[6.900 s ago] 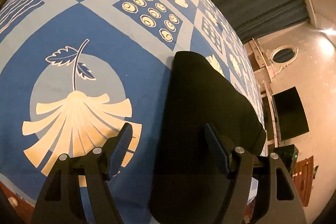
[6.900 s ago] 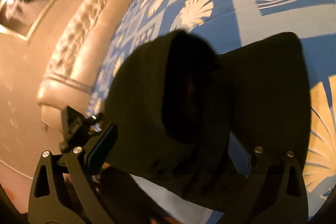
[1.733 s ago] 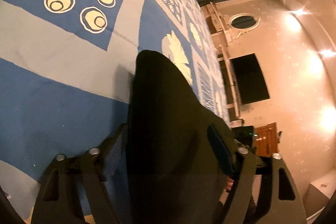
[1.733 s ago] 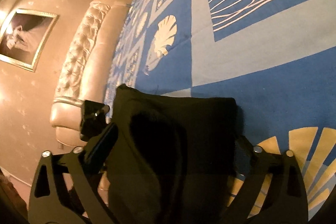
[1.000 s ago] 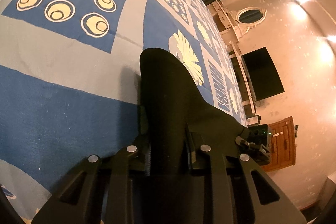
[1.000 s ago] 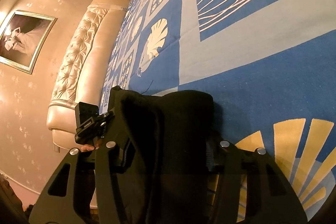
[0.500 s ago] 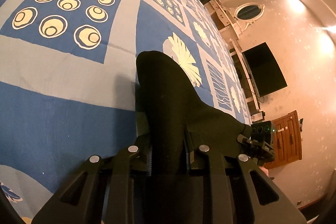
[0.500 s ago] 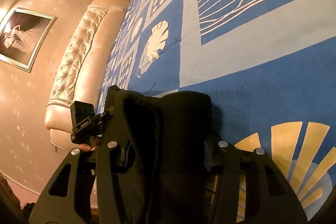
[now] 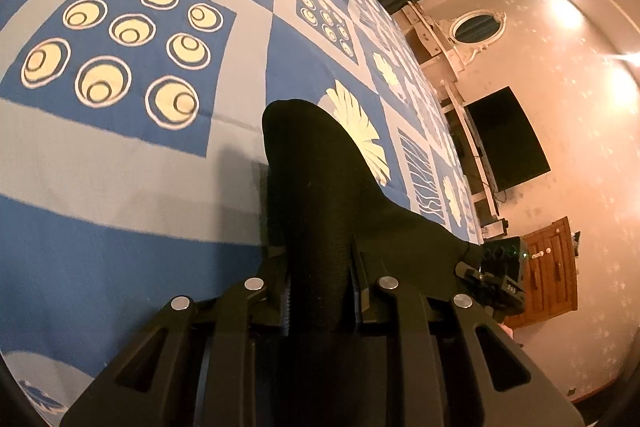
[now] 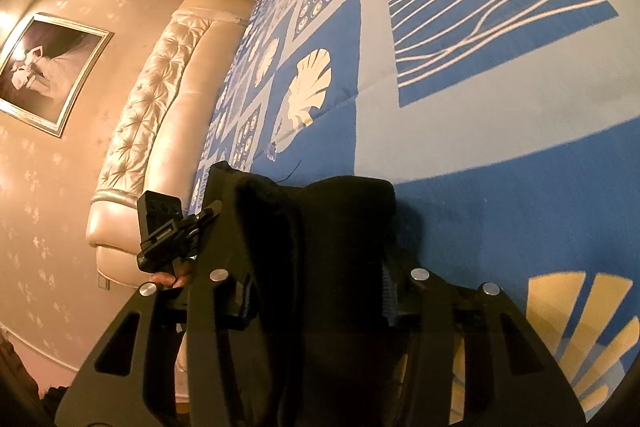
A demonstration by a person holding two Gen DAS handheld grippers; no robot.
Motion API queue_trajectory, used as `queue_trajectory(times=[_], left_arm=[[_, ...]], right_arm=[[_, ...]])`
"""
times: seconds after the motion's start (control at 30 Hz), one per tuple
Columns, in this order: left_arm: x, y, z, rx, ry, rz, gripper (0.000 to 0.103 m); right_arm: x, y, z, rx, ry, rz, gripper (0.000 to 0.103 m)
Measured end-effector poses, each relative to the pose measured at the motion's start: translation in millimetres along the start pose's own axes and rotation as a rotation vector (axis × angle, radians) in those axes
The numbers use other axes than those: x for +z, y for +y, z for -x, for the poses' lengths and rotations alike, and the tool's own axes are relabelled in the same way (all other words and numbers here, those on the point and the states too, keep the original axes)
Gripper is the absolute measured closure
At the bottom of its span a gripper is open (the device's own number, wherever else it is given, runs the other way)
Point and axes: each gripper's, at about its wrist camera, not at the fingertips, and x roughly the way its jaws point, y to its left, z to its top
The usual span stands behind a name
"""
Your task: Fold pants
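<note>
Black pants (image 9: 320, 195) lie bunched narrow on the blue bedspread (image 9: 120, 187). Left gripper (image 9: 320, 291) clamps one end; right gripper (image 10: 316, 291), jaws just closing, pinches the other. Likely mid-fold; final fold remains.

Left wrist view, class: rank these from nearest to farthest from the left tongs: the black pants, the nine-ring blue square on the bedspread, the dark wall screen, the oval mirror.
1. black pants, clamped in the left tongs.
2. nine-ring blue square, upper left on the bedspread.
3. dark wall screen, on the right wall.
4. oval mirror, higher up the same wall, further along.
</note>
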Motion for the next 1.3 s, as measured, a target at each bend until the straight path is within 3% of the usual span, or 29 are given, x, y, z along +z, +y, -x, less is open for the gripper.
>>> queue_trajectory(times=[0.9,1.3], left_arm=[[4.9,10.6,13.0,0.013,-0.025,0.019,0.082],[2.6,19.5,14.4,-0.026,-0.023,0.059,0.082]], right_arm=[[28.3,0.5,-8.9,0.008,-0.015,-0.004,0.059],[21.2,-2.1,-10.8,0.000,-0.016,-0.017,0.059]])
